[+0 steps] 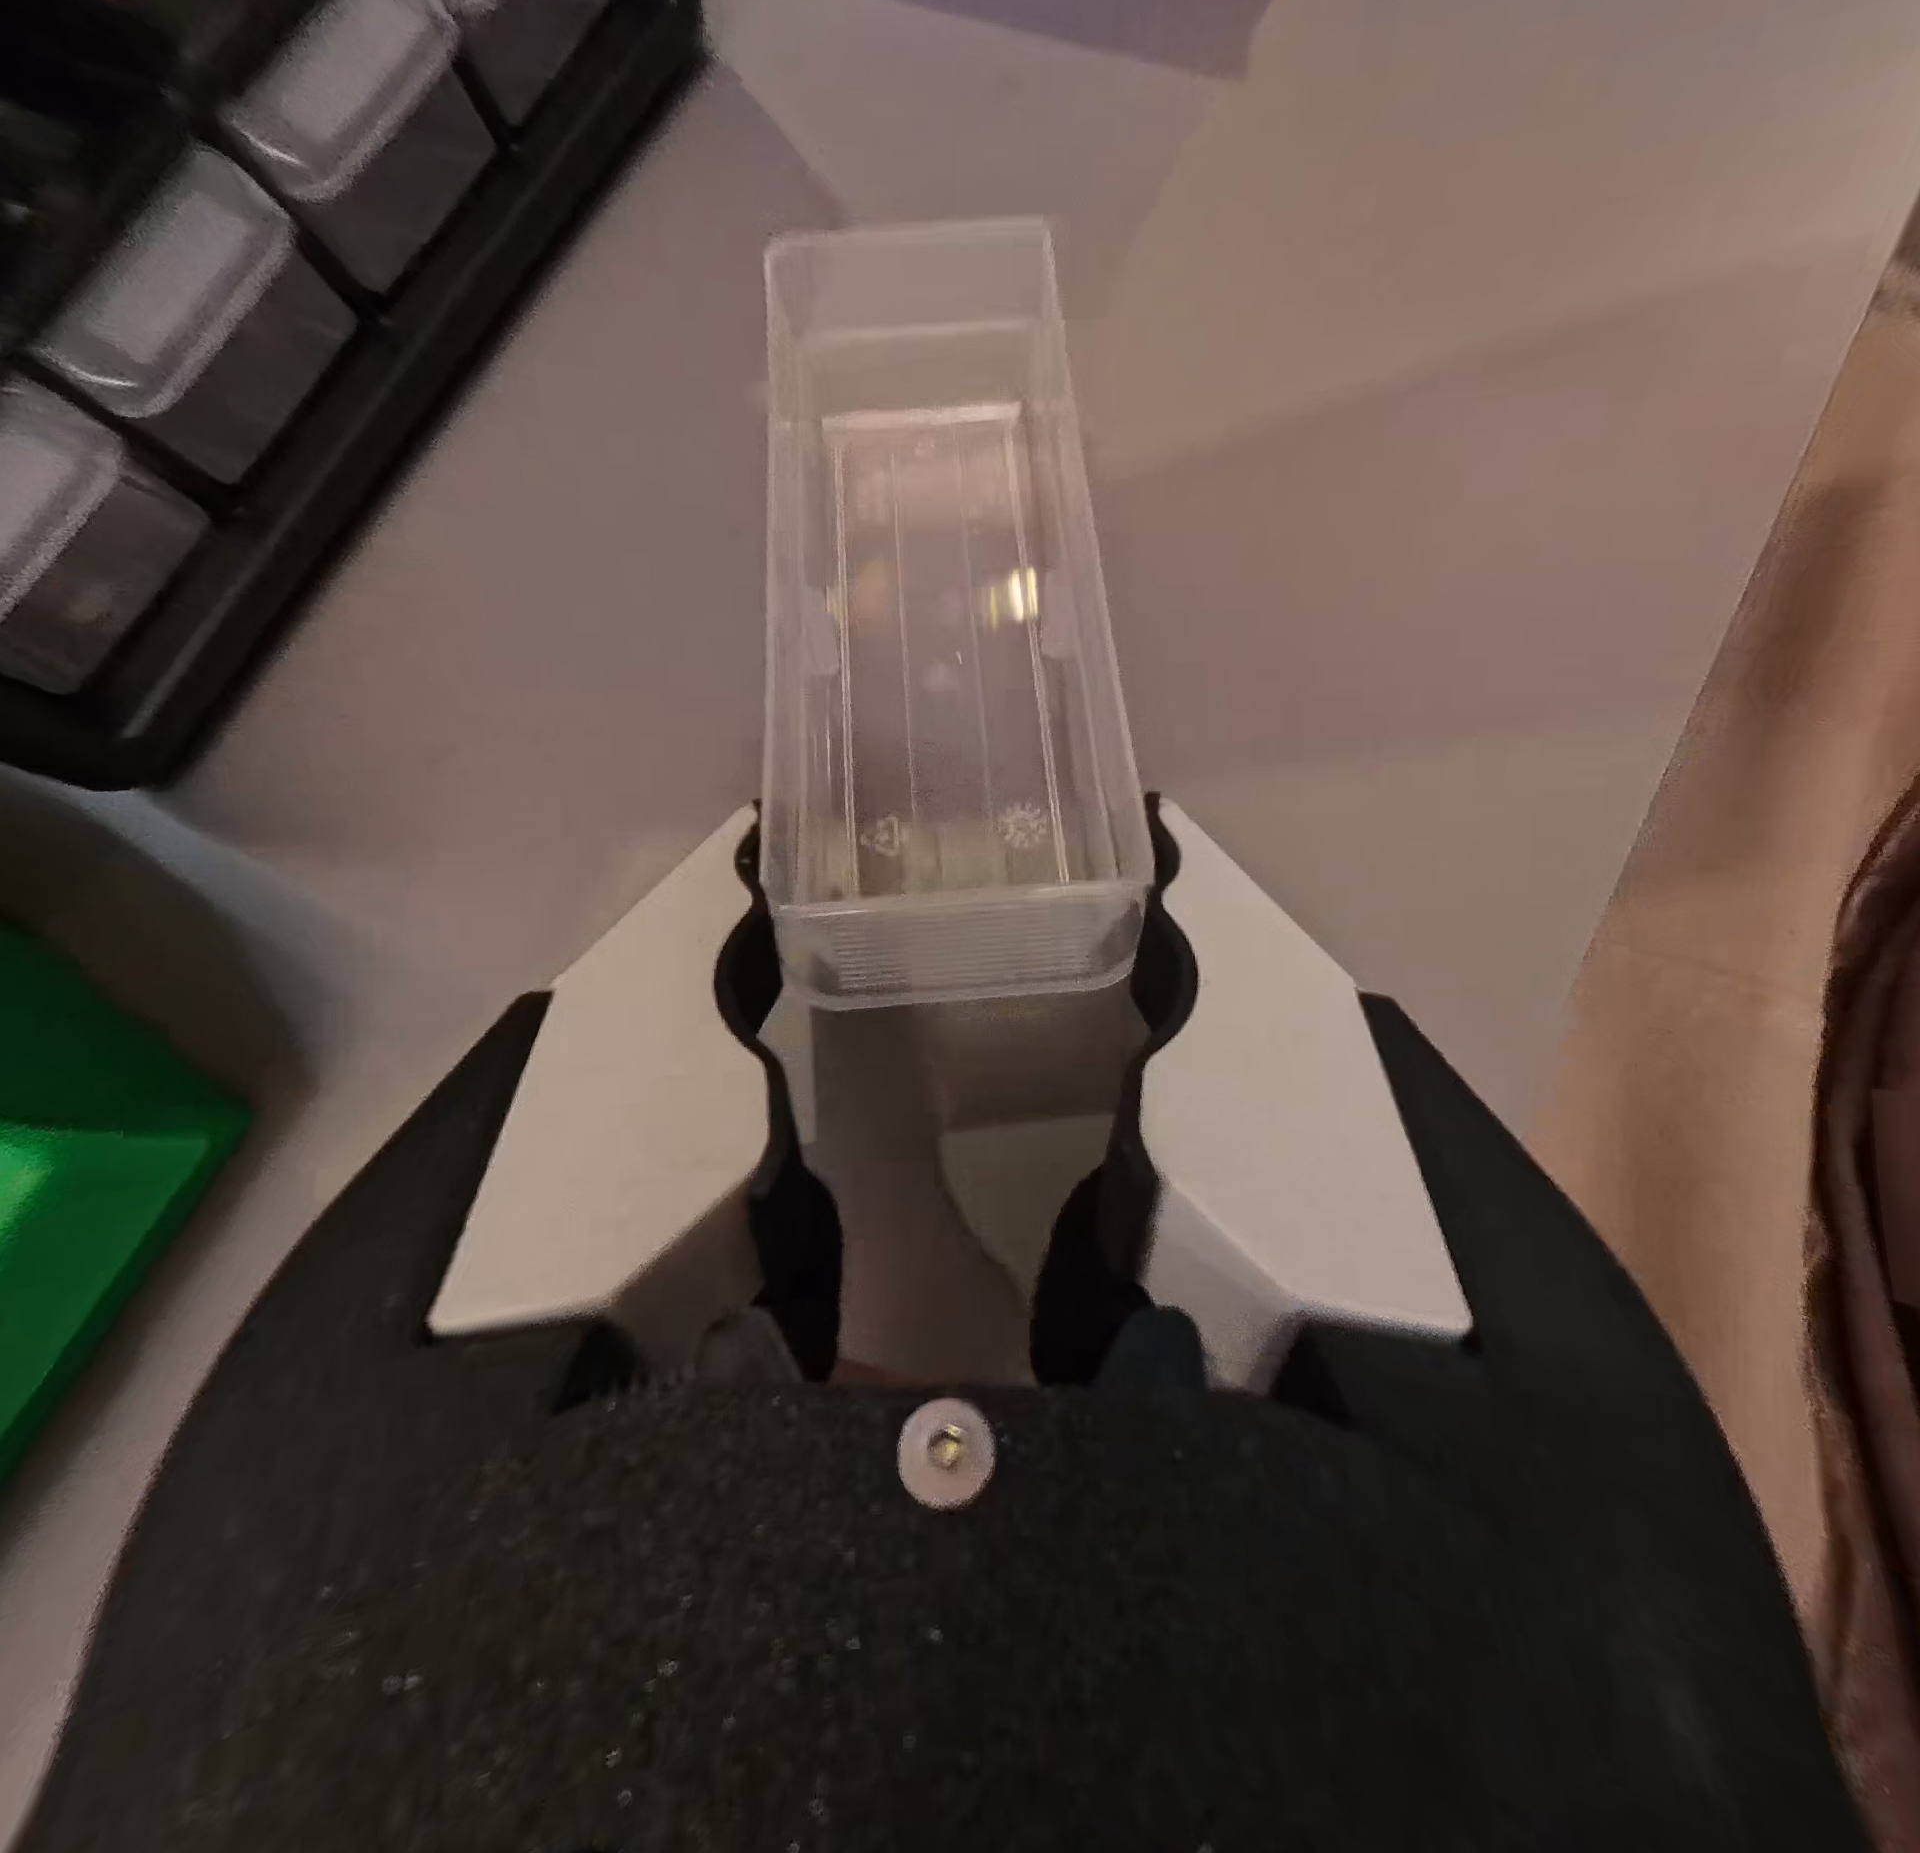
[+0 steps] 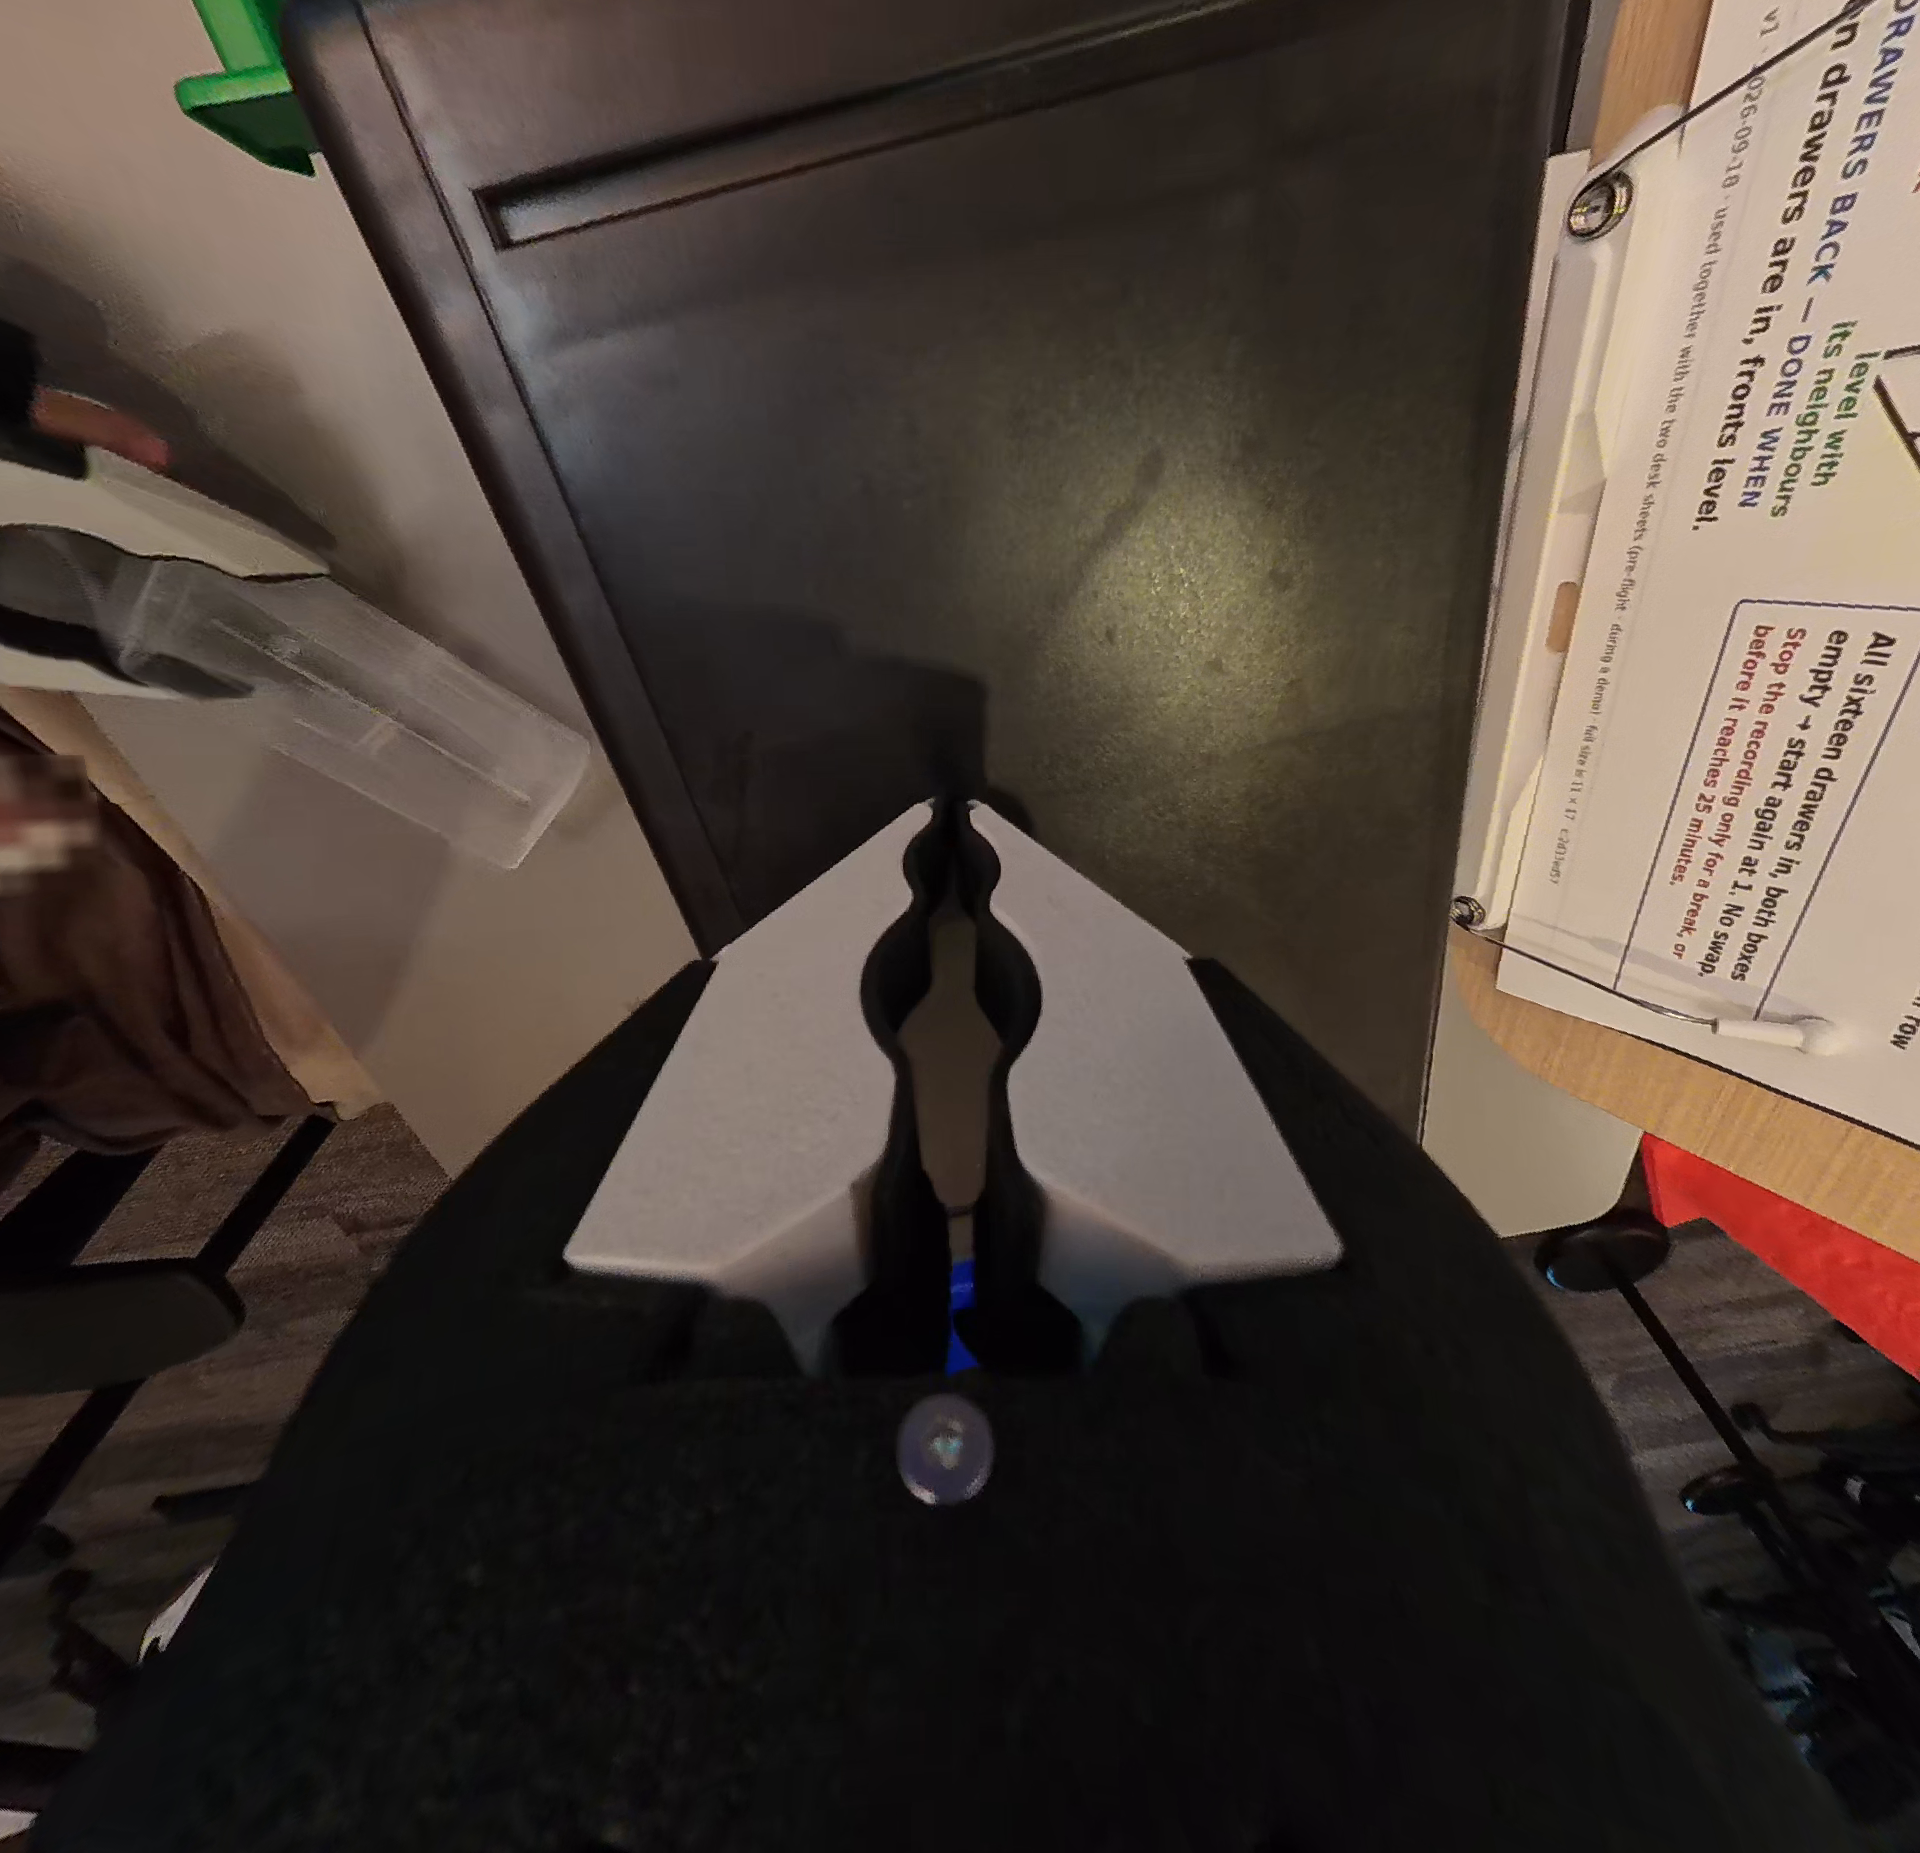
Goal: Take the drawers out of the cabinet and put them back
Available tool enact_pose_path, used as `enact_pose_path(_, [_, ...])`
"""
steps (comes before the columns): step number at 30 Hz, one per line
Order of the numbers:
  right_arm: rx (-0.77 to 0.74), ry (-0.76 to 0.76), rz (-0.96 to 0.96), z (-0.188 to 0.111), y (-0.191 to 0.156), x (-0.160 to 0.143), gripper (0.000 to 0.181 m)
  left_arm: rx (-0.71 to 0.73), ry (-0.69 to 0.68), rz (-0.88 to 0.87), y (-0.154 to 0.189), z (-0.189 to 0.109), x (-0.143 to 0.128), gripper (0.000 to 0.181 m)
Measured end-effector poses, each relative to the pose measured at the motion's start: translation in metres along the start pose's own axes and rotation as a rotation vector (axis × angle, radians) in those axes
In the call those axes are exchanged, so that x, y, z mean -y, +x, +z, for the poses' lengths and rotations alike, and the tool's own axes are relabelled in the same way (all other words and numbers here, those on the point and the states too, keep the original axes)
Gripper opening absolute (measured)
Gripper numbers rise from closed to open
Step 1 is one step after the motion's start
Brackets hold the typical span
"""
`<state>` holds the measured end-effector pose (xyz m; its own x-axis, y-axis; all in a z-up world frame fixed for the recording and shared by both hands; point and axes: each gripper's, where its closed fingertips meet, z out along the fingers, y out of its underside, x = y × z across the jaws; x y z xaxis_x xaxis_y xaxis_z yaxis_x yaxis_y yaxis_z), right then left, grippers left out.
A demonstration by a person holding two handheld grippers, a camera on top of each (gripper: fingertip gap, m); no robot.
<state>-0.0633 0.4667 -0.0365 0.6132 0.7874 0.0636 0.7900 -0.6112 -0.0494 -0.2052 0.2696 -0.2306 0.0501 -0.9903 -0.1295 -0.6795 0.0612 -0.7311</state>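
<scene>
Between the two fingers of the left hand-held gripper (image 1: 951, 904) sits a clear plastic drawer (image 1: 935, 598), clamped by its near end, with the rest of its length running straight away from the camera over the pale table (image 1: 1403, 453). The black wavy pads (image 1: 750, 956) press on the drawer's two long side walls just behind the front lip. The drawer looks empty, thin-walled and light, so it should carry easily. It is also smooth and glossy, so I judge it could slip or pivot when held only at one end, and a hard squeeze could flex or crack the walls. The side walls near the front, where it is held now, seem the sensible place to hold it, since the rear stays free to enter a slot.

The black cabinet (image 1: 343, 276), with more drawers seated in its compartments, stands off to the upper left, well apart from the held drawer. A green block (image 1: 94, 1180) lies at the left edge.

The right hand-held gripper (image 2: 951, 816) holds nothing, its fingertips touching or nearly so. It points at the cabinet's plain black panel (image 2: 987, 401). In this view the left hand-held gripper (image 2: 156, 598) and its drawer (image 2: 416, 733) appear at the left, apart from the cabinet. A printed sheet (image 2: 1714, 556) lies to the right.
</scene>
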Motion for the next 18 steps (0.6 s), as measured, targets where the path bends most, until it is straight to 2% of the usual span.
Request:
enact_pose_path(6, [0.019,0.025,0.009,0.0,0.0,0.0,0.0,0.206,0.116,-0.283,-0.009,-0.02,0.041,0.067])
enact_pose_path(10, [0.05,0.073,0.018,0.0,0.0,0.0,0.0,0.474,0.234,-0.364,-0.028,-0.031,0.084,0.066])
enact_pose_path(13, [0.05,0.095,0.007,0.0,0.0,0.0,0.0,0.501,0.229,-0.474,-0.024,-0.001,0.101,0.066])
enact_pose_path(18, [0.023,0.114,-0.01,0.0,0.0,0.0,0.0,0.609,0.181,-0.533,-0.029,0.034,0.116,0.066])
